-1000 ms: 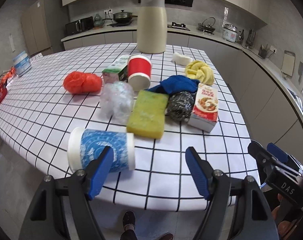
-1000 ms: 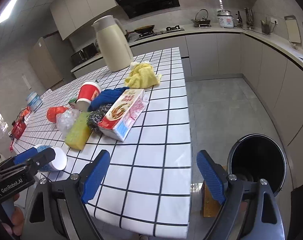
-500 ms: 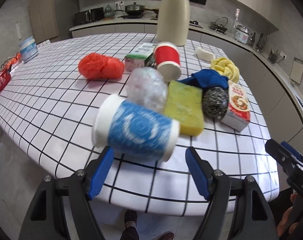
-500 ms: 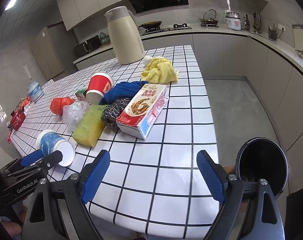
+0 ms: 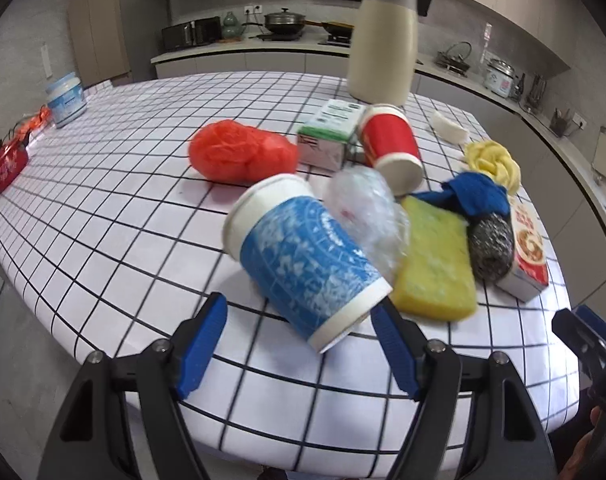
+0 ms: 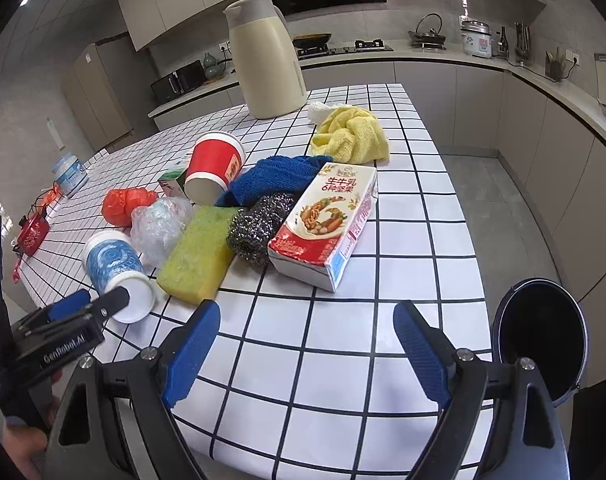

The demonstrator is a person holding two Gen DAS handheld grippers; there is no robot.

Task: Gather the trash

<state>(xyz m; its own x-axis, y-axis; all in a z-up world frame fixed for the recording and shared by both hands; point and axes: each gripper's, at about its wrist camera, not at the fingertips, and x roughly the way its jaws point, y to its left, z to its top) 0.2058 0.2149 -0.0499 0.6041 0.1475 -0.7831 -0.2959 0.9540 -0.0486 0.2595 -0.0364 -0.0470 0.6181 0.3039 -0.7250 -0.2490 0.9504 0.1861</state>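
A blue-and-white paper cup [image 5: 303,260] lies on its side on the checked table [image 5: 103,220], just ahead of my open left gripper [image 5: 299,344], its base between the fingertips. It also shows in the right wrist view [image 6: 117,268]. Behind it lie a clear plastic wad [image 5: 367,216], an orange bag [image 5: 239,156], a red paper cup [image 5: 391,148], a green carton [image 5: 331,132] and a red milk carton [image 6: 327,224]. My right gripper [image 6: 307,344] is open and empty above the table's near edge. A black bin [image 6: 543,340] stands on the floor at right.
A yellow-green sponge [image 6: 199,252], steel scourer [image 6: 259,228], blue cloth [image 6: 279,176] and yellow cloth [image 6: 351,140] lie among the trash. A cream jug [image 6: 267,60] stands at the back. A white jar [image 5: 67,100] and red items [image 5: 7,164] sit at the far left.
My left gripper has moved forward and left, so the blue cup now sits larger and centred between its fingers. My right gripper has moved in over the table edge.
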